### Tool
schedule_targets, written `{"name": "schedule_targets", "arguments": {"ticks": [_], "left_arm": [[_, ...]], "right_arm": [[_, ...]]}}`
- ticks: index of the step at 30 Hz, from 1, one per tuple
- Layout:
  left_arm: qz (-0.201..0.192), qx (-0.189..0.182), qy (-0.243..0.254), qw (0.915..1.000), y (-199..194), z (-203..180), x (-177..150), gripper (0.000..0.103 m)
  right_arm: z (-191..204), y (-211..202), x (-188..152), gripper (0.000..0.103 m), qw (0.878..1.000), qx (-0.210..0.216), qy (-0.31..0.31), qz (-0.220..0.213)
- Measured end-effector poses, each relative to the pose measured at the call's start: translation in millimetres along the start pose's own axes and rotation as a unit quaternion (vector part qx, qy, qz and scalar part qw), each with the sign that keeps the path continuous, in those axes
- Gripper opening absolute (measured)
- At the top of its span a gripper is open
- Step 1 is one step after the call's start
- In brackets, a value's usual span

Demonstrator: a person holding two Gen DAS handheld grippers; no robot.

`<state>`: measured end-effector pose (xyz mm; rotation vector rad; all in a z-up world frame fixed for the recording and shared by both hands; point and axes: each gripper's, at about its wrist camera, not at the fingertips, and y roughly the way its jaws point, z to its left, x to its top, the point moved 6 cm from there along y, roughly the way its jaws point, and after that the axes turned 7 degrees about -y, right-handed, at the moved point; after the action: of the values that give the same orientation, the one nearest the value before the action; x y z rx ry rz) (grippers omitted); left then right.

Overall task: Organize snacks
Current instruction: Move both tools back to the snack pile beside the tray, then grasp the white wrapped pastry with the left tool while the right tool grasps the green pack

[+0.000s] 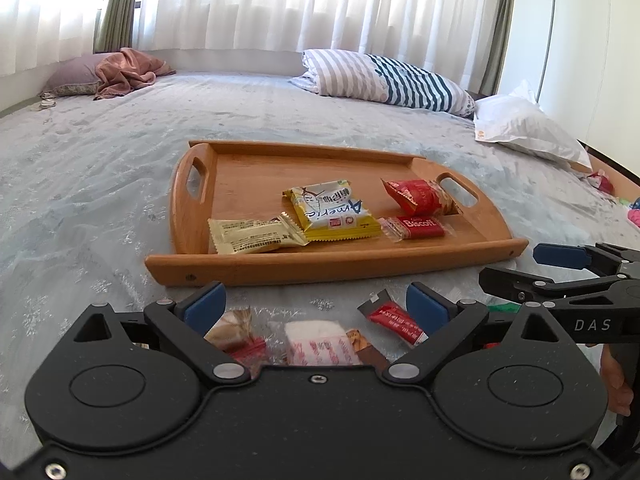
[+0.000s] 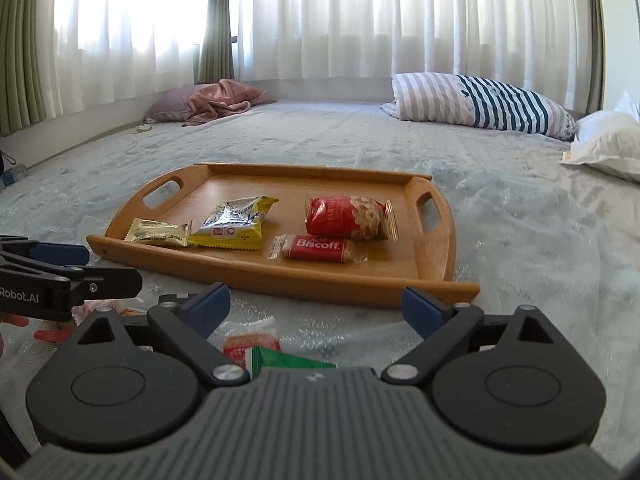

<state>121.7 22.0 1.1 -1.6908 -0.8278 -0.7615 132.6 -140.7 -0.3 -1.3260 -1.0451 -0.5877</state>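
A wooden tray (image 1: 248, 268) (image 2: 360, 284) lies on the bed with several snacks in it: a pale yellow bar (image 1: 252, 236) (image 2: 158, 232), a yellow packet (image 1: 332, 210) (image 2: 236, 222), a red nut bag (image 1: 420, 198) (image 2: 348, 218) and a red Biscoff biscuit (image 1: 416, 227) (image 2: 318, 249). My left gripper (image 1: 316, 306) stands open in front of the tray, over loose snacks on the bedspread: a red sachet (image 1: 394, 318), a white-and-red packet (image 1: 320, 342), a brown-and-red wrapper (image 1: 236, 334). My right gripper (image 2: 316, 306) is open above an orange-red packet (image 2: 250, 342) and a green packet (image 2: 288, 362). Neither holds anything.
A pale patterned bedspread (image 1: 100, 184) covers the bed. A striped quilt (image 1: 384, 76) and a white pillow (image 1: 524, 128) lie at the back right, a pink blanket (image 1: 124, 72) at the back left. White curtains hang behind. The right gripper shows at the left wrist view's right edge.
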Motion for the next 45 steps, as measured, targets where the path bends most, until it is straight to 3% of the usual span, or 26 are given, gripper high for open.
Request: {"name": "schedule_targets", "arguments": {"ticks": [32, 35, 42, 45], "left_arm": [[-0.013, 0.032, 0.013, 0.9993, -16.3, 6.3, -34.2, 0.097], [-0.016, 0.036, 0.013, 0.9992, -18.2, 7.3, -35.9, 0.093], [-0.033, 0.038, 0.018, 0.9986, -28.6, 3.8, -32.1, 0.068], [-0.04, 0.028, 0.024, 0.9985, -31.5, -2.7, -27.0, 0.068]], "right_arm": [[1.6, -6.3, -34.0, 0.102, 0.999, -0.028, 0.018, 0.014], [1.8, -6.0, -34.9, 0.102, 0.999, -0.03, 0.02, 0.013], [2.9, -7.0, -36.1, 0.099, 0.999, -0.024, 0.025, 0.012], [3.4, -8.6, -37.7, 0.092, 0.999, -0.011, 0.042, 0.014]]}}
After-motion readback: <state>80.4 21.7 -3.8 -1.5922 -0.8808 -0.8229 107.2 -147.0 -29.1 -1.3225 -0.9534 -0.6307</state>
